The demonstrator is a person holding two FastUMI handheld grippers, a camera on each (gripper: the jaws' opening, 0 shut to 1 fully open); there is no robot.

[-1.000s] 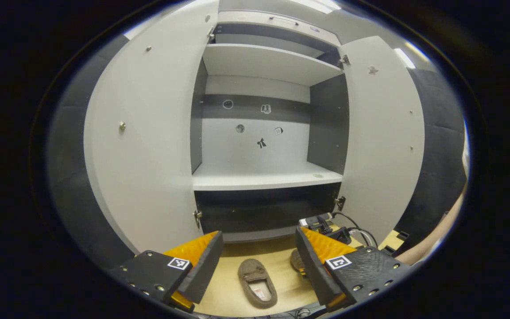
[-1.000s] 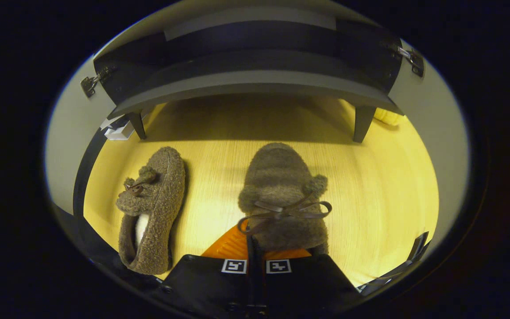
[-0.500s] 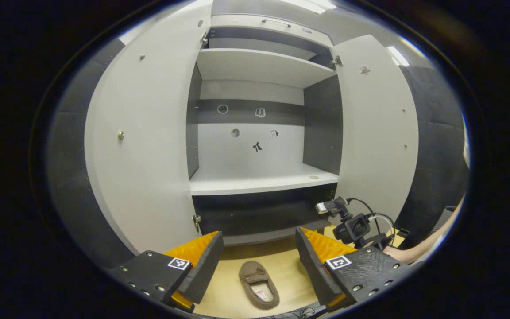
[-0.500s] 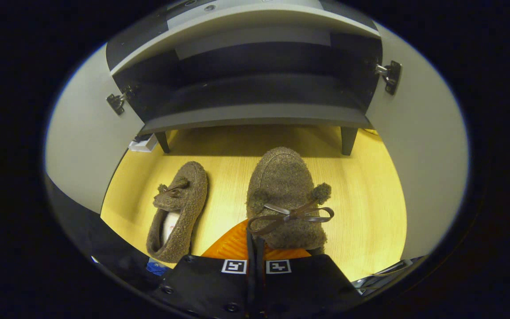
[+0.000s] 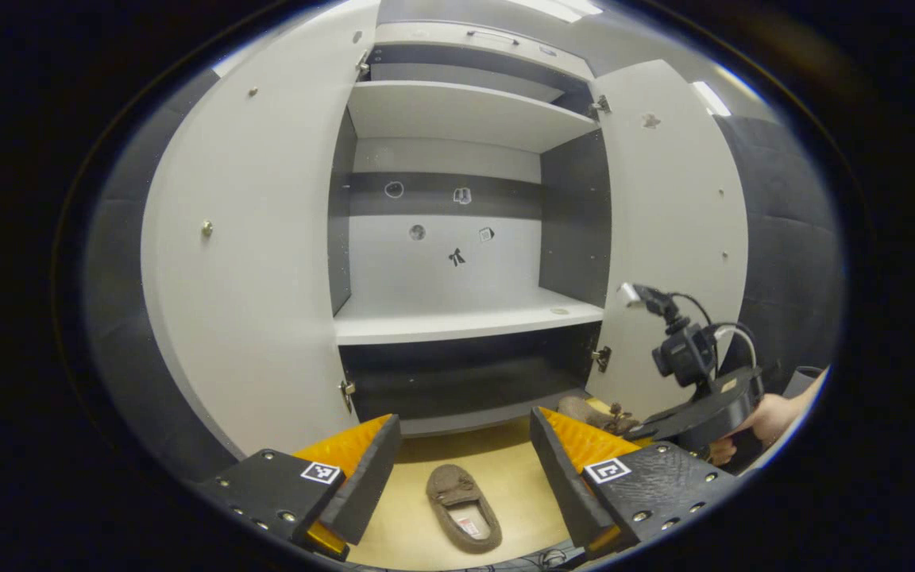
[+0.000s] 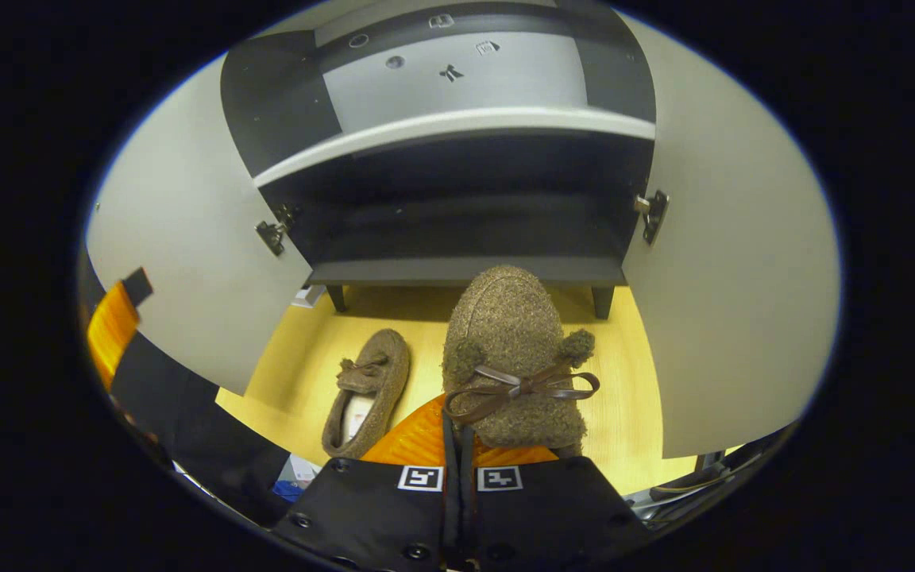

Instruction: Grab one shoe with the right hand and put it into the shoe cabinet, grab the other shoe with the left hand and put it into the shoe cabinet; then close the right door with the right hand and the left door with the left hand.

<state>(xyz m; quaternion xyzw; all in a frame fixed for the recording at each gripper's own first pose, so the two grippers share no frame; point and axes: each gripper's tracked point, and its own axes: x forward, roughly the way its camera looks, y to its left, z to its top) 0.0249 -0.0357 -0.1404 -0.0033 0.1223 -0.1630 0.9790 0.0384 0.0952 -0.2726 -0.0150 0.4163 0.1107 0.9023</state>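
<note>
The shoe (image 6: 515,357) in the right gripper (image 6: 457,469) is a fuzzy brown slipper with a ribbon bow; in the right gripper view its heel end sits at the fingers, which are drawn almost together with only a thin slit between them, apparently pinching the rim of the slipper, and the toe points away toward the dark bottom compartment of the shoe cabinet (image 6: 465,119). It is held off the floor, in front of the cabinet and not inside it. The other shoe (image 5: 463,507) lies on the pale wooden floor (image 5: 402,508), sole down, opening up (a small label shows inside, too small to read). In the left gripper view it sits low between the fingers of the left gripper (image 5: 464,465), which stand wide apart and hold nothing, well clear of it. Both grey cabinet doors, the left door (image 5: 251,254) and the right door (image 5: 676,230), stand open, showing pale shelves and a back panel with small stickers I cannot read. At that view's right edge, a hand (image 5: 767,417) holds the right gripper with the slipper's brown tip just beside it.
</note>
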